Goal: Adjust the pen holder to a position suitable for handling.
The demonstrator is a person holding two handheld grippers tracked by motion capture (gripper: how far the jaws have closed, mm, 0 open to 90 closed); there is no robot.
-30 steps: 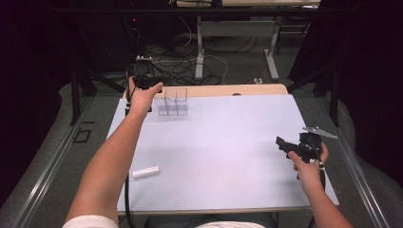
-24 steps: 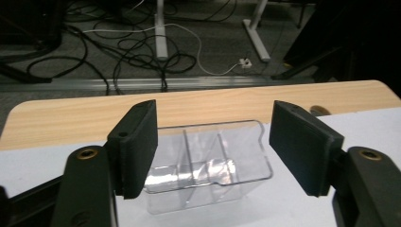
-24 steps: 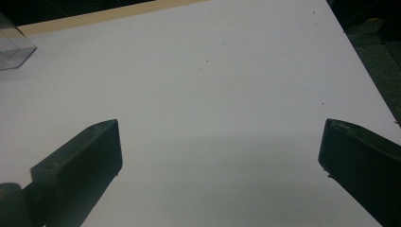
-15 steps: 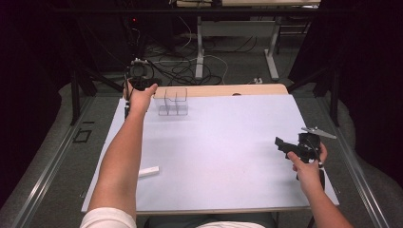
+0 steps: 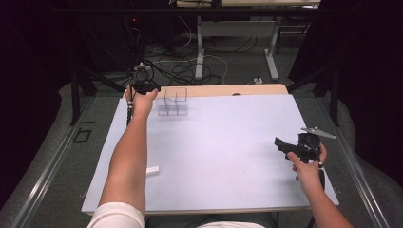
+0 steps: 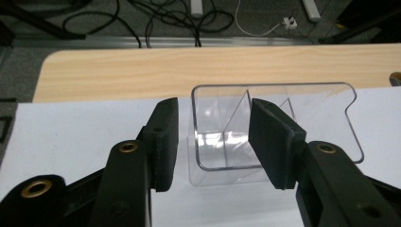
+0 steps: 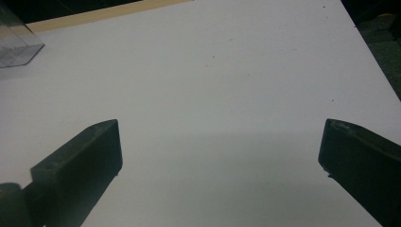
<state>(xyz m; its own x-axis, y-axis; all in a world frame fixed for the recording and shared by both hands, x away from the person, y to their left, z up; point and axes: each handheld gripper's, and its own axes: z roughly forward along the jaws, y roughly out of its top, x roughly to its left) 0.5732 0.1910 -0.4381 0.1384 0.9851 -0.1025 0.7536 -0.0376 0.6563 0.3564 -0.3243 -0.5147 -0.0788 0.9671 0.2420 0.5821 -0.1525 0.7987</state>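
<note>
From above the table, the left gripper [image 5: 142, 84] was stretched out to the far left corner of the white sheet [image 5: 228, 152], right beside a clear plastic organiser [image 5: 174, 102] that stood upright near the wooden table edge [image 5: 237, 90]. The right gripper [image 5: 291, 146] hovered well apart from it, near the right edge of the sheet, with nothing in it. A small white block [image 5: 152, 170] lay alone on the near left part of the sheet.

Along the left gripper's own jaws, the organiser [image 6: 265, 127] sat directly ahead. Those jaws had just been closing and stood about half open. One pad [image 6: 165, 142] was outside the left wall and the other [image 6: 272, 142] seemed to reach into or over the first compartment, so the left wall and that compartment lay between them. Whether either pad already touched the plastic was hard to judge through the transparent walls; a gap showed at the left pad.

Along the right gripper's jaws, both stood wide apart over bare sheet, and a corner of the organiser [image 7: 16, 45] showed far off.

By my judgement the reach was done and the grasp only beginning; clamping, lifting and moving the organiser all remained.
</note>
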